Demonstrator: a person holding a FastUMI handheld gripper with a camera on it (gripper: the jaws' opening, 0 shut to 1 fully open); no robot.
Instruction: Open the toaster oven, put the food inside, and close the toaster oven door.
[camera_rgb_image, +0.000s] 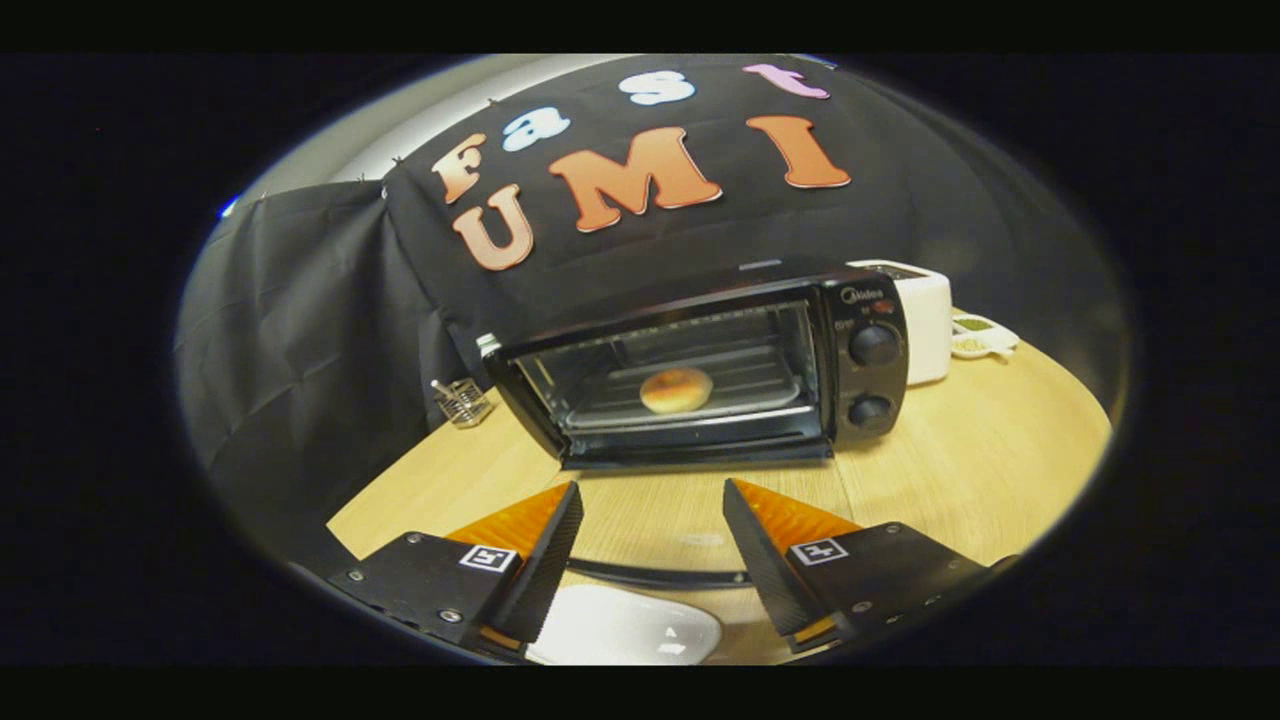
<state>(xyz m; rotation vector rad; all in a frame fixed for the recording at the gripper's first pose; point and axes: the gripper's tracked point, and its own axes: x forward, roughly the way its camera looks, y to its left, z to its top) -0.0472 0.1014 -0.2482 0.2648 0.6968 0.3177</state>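
Gripper open, fingers spread, holding nothing, above wooden table. Toaster oven just beyond fingers, door looks shut, tho glare makes it hard to tell. Bun inside on tray, seen thru glass. White plate under fingers. White appliance right of oven.

Gripper wide open, nothing btwn the fingers. Left finger tip leans toward 1 o'clock, right finger tip toward 11 o'clock, so tips angle slightly inward w/ a broad gap. Both at approx same height, level, pointing fwd to 12 o'clock. Not touching anything.
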